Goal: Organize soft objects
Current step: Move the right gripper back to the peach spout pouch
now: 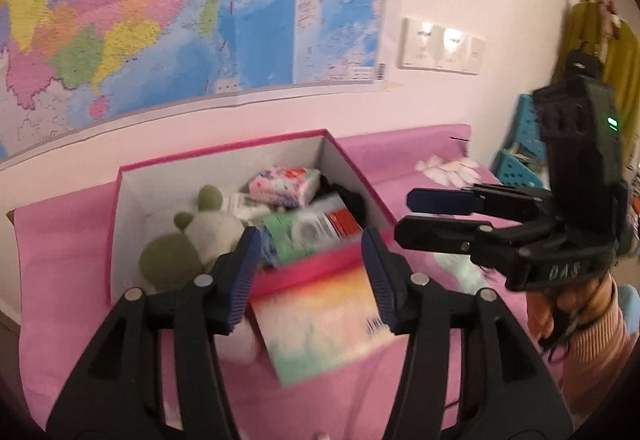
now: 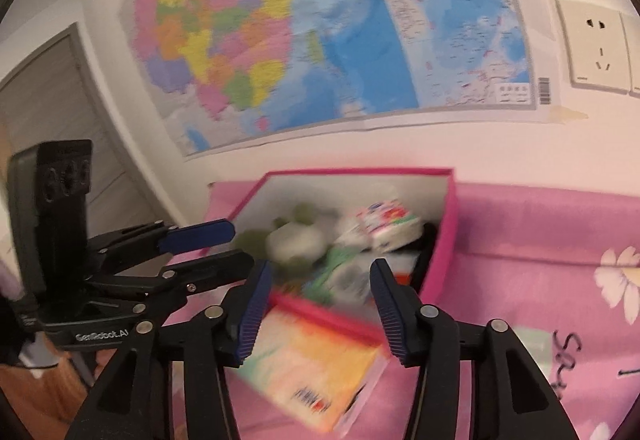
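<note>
A pink-edged cardboard box (image 1: 224, 149) (image 2: 360, 171) stands open on the pink sheet. Inside lie a green-and-white plush toy (image 1: 208, 232) (image 2: 292, 240), a flowery tissue pack (image 1: 284, 185) (image 2: 388, 224), a green packet (image 1: 288, 236) and other items. A blurred rainbow-coloured soft pack (image 1: 320, 328) (image 2: 316, 368) leans against the box's near wall, outside it. My left gripper (image 1: 309, 240) (image 2: 241, 244) is open above the near rim. My right gripper (image 2: 320, 267) (image 1: 403, 215) is open beside it on the right. Neither has its pads on the pack.
The bed's pink flowered sheet (image 2: 560, 240) stretches right of the box. A wall map (image 1: 200, 19) and sockets (image 1: 440, 45) hang behind. Blue crates (image 1: 524, 143) and a yellow garment (image 1: 616, 59) are at far right. A door (image 2: 52, 99) stands left.
</note>
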Demonstrator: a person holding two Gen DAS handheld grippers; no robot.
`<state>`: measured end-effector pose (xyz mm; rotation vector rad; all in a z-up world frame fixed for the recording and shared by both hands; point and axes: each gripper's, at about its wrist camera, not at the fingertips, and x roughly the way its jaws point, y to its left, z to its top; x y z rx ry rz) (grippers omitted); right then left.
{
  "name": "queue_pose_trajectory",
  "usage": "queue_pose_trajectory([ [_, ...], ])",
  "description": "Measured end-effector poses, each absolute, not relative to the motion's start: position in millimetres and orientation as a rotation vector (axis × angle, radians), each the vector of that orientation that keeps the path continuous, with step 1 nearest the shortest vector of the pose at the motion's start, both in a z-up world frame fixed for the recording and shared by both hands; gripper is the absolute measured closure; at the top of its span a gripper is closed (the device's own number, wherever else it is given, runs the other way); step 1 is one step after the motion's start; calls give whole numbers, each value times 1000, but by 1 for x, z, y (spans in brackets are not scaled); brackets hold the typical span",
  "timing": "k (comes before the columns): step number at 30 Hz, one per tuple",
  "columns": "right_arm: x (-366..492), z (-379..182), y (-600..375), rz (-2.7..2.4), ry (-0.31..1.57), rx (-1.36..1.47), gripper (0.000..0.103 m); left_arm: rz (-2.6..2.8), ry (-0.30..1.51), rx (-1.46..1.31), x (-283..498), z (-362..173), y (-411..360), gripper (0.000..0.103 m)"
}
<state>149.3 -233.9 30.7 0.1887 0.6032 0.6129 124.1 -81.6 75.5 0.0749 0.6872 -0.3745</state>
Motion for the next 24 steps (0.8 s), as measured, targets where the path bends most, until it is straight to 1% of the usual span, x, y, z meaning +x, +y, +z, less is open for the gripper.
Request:
queue_pose_trajectory([
  [1, 141, 30, -233, 645, 609, 189, 47, -378, 685, 76, 112, 74, -78, 43],
  [4, 121, 28, -225, 712, 629, 170, 44, -382, 706, 94, 85, 60, -67, 42],
  [8, 94, 12, -206, 800, 687, 108, 39, -388, 825, 56, 57, 26, -47, 42],
  [11, 79, -10, -186, 838, 752, 48, 39, -370, 923, 26, 37, -2, -34, 42],
  [16, 72, -55, -158, 885, 885, 29, 39, -404, 1022, -98, 10, -29, -20, 42],
  [24, 65, -90, -129, 945, 969, 32, 39, -398, 1070, -119, -28, -43, -19, 42],
])
